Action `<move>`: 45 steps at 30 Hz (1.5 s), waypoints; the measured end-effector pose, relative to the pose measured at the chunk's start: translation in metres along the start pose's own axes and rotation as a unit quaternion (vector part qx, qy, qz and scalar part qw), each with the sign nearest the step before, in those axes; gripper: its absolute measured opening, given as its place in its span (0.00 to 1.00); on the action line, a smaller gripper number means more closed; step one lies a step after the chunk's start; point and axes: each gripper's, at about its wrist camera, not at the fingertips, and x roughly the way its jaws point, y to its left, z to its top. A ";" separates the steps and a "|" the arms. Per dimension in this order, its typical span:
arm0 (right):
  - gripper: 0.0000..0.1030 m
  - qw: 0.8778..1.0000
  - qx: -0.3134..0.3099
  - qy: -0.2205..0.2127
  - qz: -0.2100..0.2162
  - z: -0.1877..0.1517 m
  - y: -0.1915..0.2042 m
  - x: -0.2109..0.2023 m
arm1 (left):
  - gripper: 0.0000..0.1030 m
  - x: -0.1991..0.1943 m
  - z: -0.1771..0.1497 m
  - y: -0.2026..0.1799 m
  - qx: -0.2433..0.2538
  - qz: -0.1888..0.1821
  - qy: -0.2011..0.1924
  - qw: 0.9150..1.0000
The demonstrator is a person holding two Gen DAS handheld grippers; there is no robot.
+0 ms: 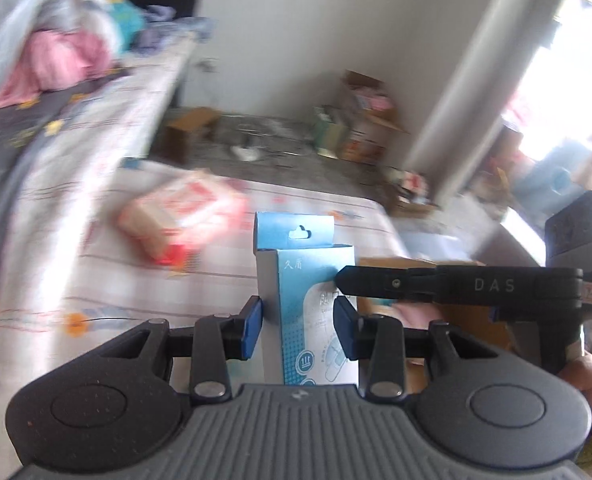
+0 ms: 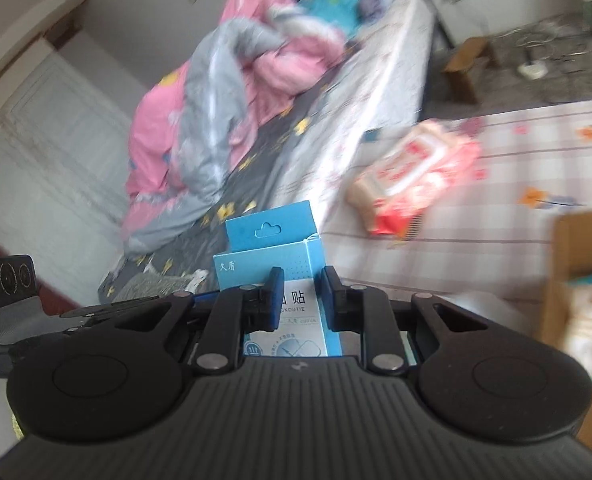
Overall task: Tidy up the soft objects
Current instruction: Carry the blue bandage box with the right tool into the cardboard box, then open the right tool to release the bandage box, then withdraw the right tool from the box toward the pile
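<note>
A small blue and white carton [image 1: 307, 304] with a hang tab is held up above the bed, gripped by both tools. My left gripper [image 1: 297, 328] is shut on its two side edges, blue pads pressing in. My right gripper [image 2: 301, 300] is shut on the same carton [image 2: 272, 256]. One of its fingers [image 1: 375, 284] reaches in from the right across the printed front. A soft pink and red pack of tissues [image 1: 180, 216] [image 2: 411, 172] lies on the chequered bed sheet [image 2: 515, 184] beyond the carton. The frames are blurred by motion.
An open cardboard box [image 2: 575, 300] [image 1: 447, 312] with soft packs inside stands at the right. A crumpled pink and grey quilt [image 2: 216, 100] [image 1: 36, 40] covers the far bed. Cartons [image 1: 367, 120] and cables litter the floor by the wall.
</note>
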 end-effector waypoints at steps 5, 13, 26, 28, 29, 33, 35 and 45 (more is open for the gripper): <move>0.18 0.997 0.045 -0.033 -0.049 -0.015 -0.056 -0.074 | 0.38 0.045 -0.008 -0.070 0.032 -0.058 0.041 0.997; 0.18 0.983 0.103 -0.064 -0.138 -0.032 -0.145 -0.144 | 0.38 0.141 -0.021 -0.157 0.048 -0.120 0.122 0.984; 0.20 0.964 0.067 -0.080 -0.244 -0.026 -0.211 -0.137 | 0.55 0.216 -0.032 -0.173 0.032 -0.095 0.146 0.984; 0.20 0.965 0.071 -0.075 -0.242 -0.033 -0.213 -0.134 | 0.55 0.202 -0.028 -0.164 0.042 -0.082 0.135 0.987; 0.20 0.965 0.071 -0.072 -0.240 -0.032 -0.212 -0.132 | 0.55 0.195 -0.026 -0.158 0.042 -0.075 0.129 0.988; 0.20 0.968 0.069 -0.054 -0.236 -0.041 -0.205 -0.127 | 0.59 0.155 -0.020 -0.138 0.045 -0.061 0.102 0.992; 0.20 0.968 0.065 -0.044 -0.240 -0.047 -0.201 -0.121 | 0.62 0.133 -0.020 -0.129 0.054 -0.055 0.088 0.993; 0.20 0.959 0.018 -0.015 -0.281 -0.055 -0.181 -0.086 | 0.65 0.041 -0.052 -0.062 0.038 -0.037 0.034 0.998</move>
